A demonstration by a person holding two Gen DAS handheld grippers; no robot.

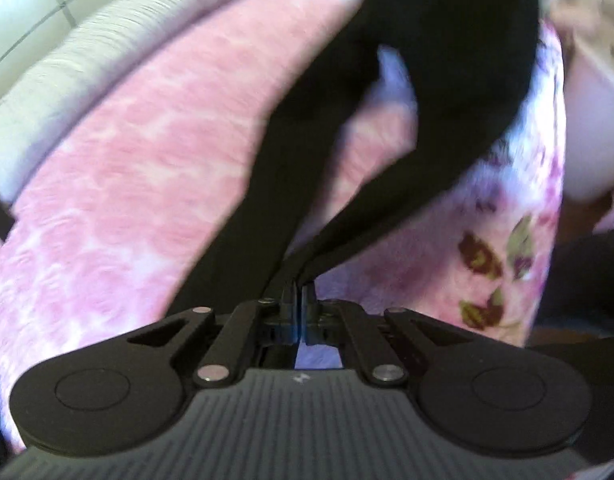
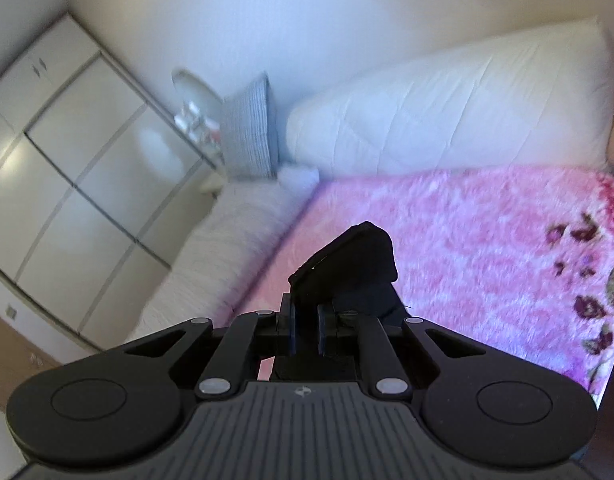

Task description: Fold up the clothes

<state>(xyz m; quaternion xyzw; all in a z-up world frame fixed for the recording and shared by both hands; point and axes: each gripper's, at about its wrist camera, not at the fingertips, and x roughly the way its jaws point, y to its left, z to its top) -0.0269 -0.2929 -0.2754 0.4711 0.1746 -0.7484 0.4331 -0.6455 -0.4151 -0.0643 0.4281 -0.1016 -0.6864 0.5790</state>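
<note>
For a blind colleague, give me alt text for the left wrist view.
The left gripper, jaws shut, pinches a black garment that stretches up and away over a pink blanket. The picture is blurred.

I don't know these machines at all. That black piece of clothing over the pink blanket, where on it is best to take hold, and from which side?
By its edges, as now. The left tool is shut on a bunched edge of the black garment, which stretches away taut above the pink blanket. The right tool pinches a folded end of it. Coming at a thin edge end-on lets the fingers close over it; the flat middle offers no such lip.
</note>
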